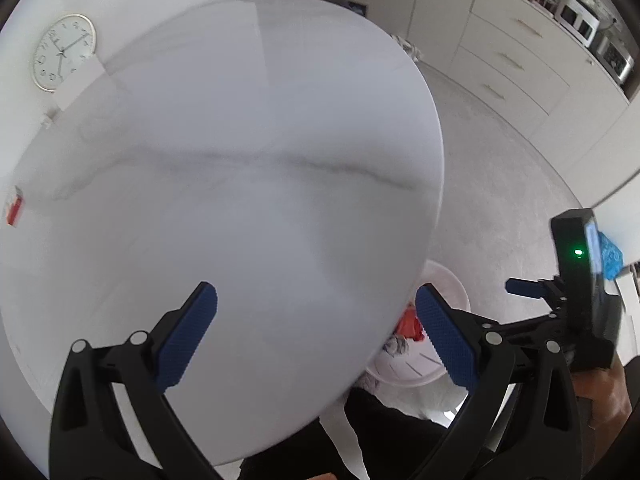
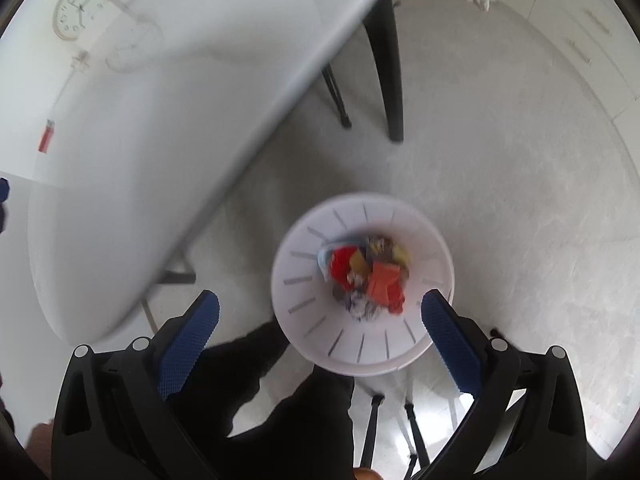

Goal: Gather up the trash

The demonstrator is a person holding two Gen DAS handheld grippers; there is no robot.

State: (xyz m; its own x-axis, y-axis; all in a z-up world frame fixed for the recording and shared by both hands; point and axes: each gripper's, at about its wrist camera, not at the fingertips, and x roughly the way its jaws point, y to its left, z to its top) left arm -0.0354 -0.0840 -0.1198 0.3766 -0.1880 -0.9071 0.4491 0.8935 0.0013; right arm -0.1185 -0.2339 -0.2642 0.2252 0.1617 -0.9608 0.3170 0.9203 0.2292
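Note:
A white slotted waste basket stands on the floor beside the table, holding a heap of crumpled trash in red, orange, yellow and blue. My right gripper is open and empty, held above the basket. My left gripper is open and empty above the round white marble table. The basket's rim shows past the table edge in the left wrist view, and the right gripper shows there at the right.
A red lighter lies on the table's far left; it also shows in the left wrist view. A wall clock hangs behind. Black table legs stand on the pale floor. Drawers line the right wall.

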